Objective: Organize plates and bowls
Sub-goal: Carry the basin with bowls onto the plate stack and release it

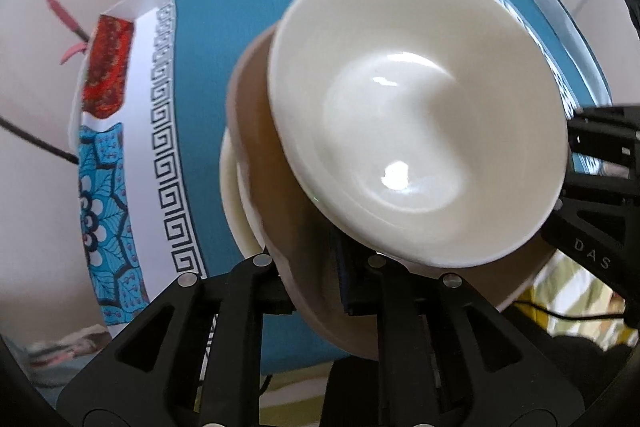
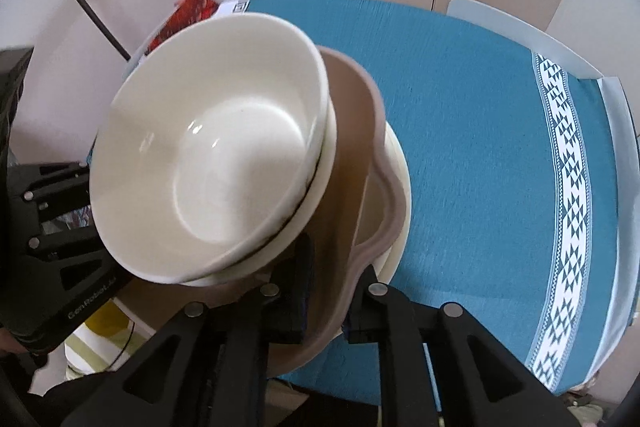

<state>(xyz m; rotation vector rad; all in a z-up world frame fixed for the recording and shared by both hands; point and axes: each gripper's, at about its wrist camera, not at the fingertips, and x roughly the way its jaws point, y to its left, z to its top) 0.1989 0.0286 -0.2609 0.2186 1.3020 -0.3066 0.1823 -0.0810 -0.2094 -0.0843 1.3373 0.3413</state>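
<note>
**Two hand-held grippers clamp one stack of plates and bowls**

Left hand-held gripper [image 1: 316,283]: narrow, closed on the near rim of the tan plate [image 1: 256,147]. Right hand-held gripper [image 2: 326,301]: also narrow, pinching the opposite rim of the same tan plate, one pad above, one below. Each gripper shows at the edge of the other's view, so they face each other across the stack.

Stack, top down: white bowl [image 1: 420,115] nested in a second white bowl [image 2: 320,183], only its rim showing; both sit on the tan plate; a cream plate [image 1: 232,195] lies under it. Stack looks tilted in both views and sits right over the fingers. Cannot tell whether the cream plate rests on the surface [image 2: 460,107], covered in blue cloth, or is lifted with the rest.

Risks, as judgement:
- Both grips are thin rim pinches on smooth ware; uneven lift between hands would tilt the plate further and the bowls could slide off.
- Bowls are loose, held only by nesting; a jerk would shift them.
- The cream plate may not be gripped; it could drop or stay behind.

Red patterned item [image 1: 106,67] lies at the surface edge, well apart.
</note>
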